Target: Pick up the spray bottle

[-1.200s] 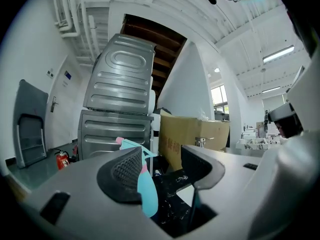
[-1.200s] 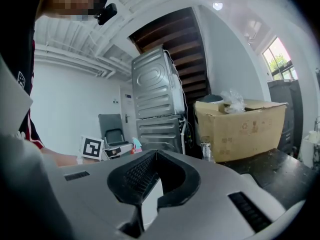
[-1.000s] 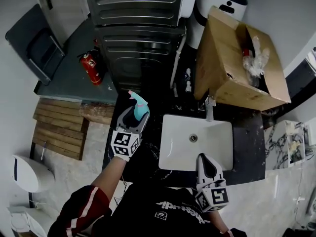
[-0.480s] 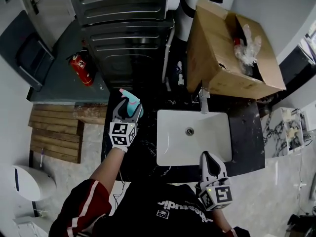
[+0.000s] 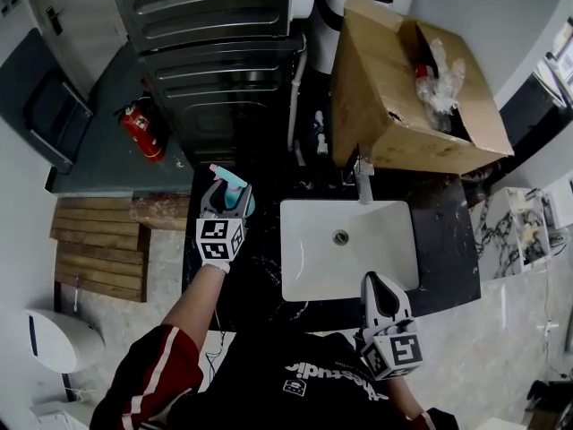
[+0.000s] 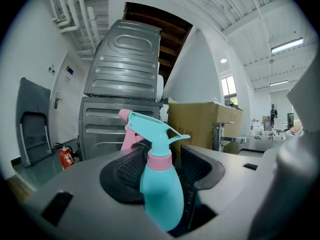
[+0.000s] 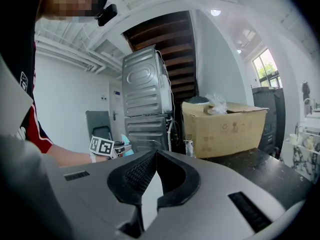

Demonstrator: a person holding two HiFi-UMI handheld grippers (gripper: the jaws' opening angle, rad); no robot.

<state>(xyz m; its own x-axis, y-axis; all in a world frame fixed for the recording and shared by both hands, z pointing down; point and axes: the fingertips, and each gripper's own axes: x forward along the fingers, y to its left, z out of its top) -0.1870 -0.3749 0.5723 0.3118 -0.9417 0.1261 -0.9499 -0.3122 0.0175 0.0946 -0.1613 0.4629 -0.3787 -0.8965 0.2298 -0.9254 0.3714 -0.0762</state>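
Observation:
The spray bottle (image 6: 160,186) is teal with a pink collar and pink trigger, and stands upright between the jaws of my left gripper (image 6: 161,165), which is shut on its body. In the head view the left gripper (image 5: 226,202) holds the spray bottle (image 5: 235,184) over the dark counter (image 5: 448,240), left of the sink. I cannot tell whether the bottle's base touches the counter. My right gripper (image 5: 376,287) hangs at the sink's near edge, jaws together and empty. The right gripper view shows that gripper (image 7: 152,156) shut on nothing.
A white sink (image 5: 313,258) with a faucet (image 5: 363,182) is set in the counter. An open cardboard box (image 5: 385,88) stands behind it. A grey metal appliance (image 5: 224,52) rises at the back, with a red fire extinguisher (image 5: 141,133) and wooden slats (image 5: 103,245) to the left.
The head view has drifted a little. The left gripper, still shut on the bottle, has moved slightly left and away from the sink. The right gripper has barely moved.

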